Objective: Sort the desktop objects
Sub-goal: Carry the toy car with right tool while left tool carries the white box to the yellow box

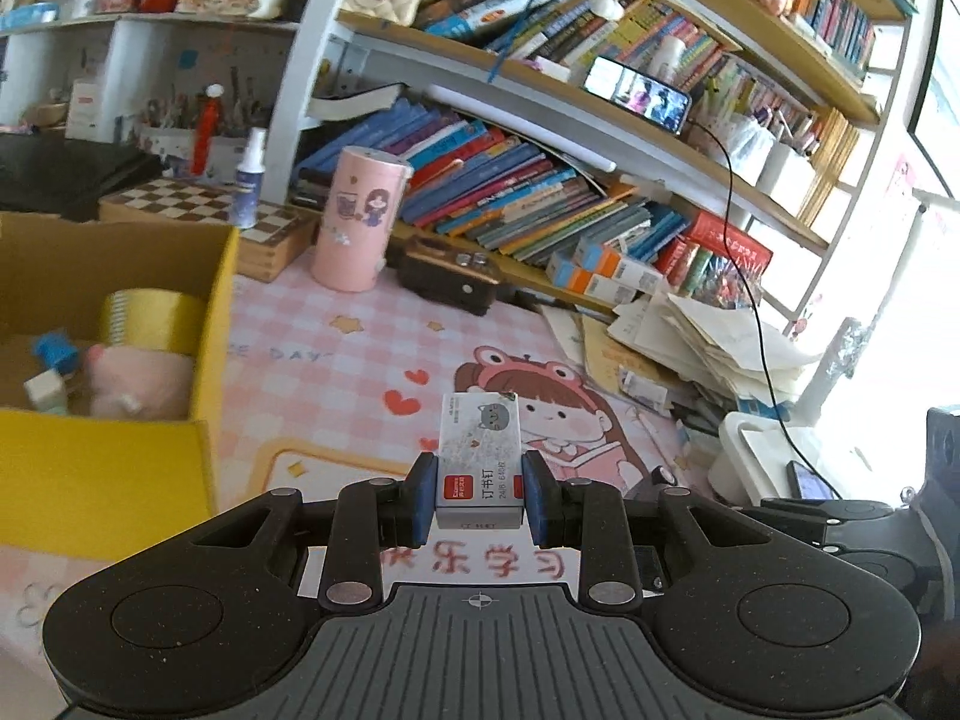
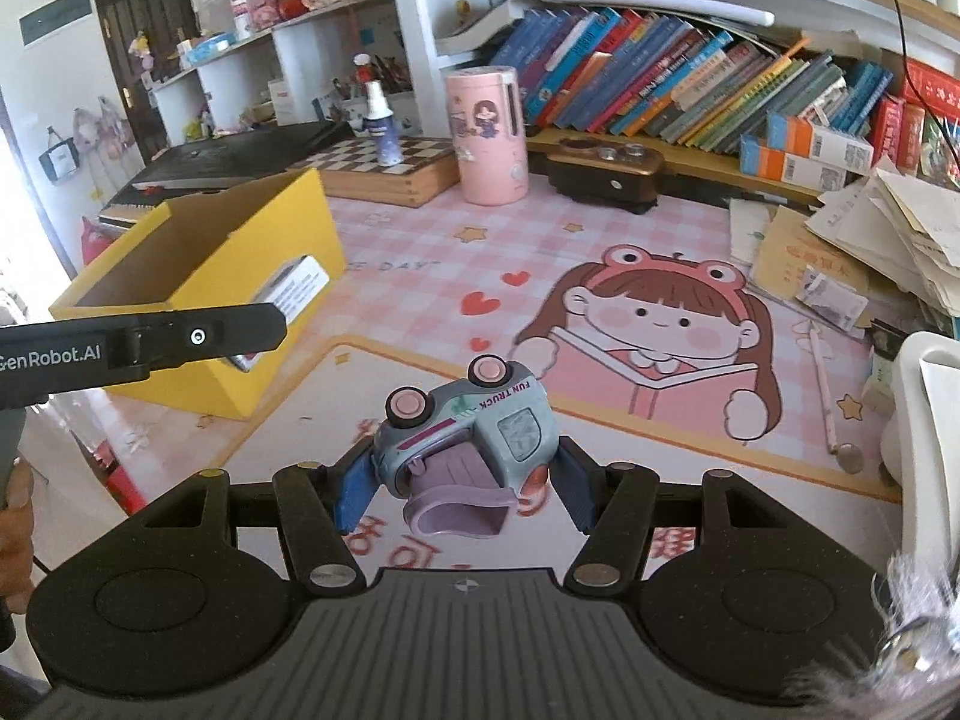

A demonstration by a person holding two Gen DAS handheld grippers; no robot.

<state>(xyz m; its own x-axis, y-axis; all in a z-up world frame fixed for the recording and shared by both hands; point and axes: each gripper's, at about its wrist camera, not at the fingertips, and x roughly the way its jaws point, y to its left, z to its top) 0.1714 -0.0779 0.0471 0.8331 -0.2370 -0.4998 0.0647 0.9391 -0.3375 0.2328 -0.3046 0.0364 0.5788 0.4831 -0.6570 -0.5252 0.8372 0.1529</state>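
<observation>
My left gripper point(image 1: 479, 495) is shut on a small white box of staples point(image 1: 478, 456), held above the pink desk mat point(image 1: 336, 372). The yellow cardboard box point(image 1: 207, 360) lies to its left and holds a tape roll point(image 1: 150, 315), a pink plush point(image 1: 138, 381) and small blocks. My right gripper point(image 2: 462, 480) is shut on a pale blue toy truck point(image 2: 474, 426), tipped wheels-up, with a lilac scoop hanging toward me. In the right wrist view the left gripper's arm point(image 2: 144, 339) reaches in from the left, its staple box point(image 2: 294, 291) over the yellow box point(image 2: 198, 276).
A pink cylindrical container point(image 2: 487, 138), a dark brown case point(image 2: 606, 171) and a chessboard box point(image 2: 384, 171) with a spray bottle point(image 2: 381, 123) stand at the back. Books fill the shelves. Loose papers point(image 2: 888, 228) pile at the right, with a pencil point(image 2: 822, 384) nearby.
</observation>
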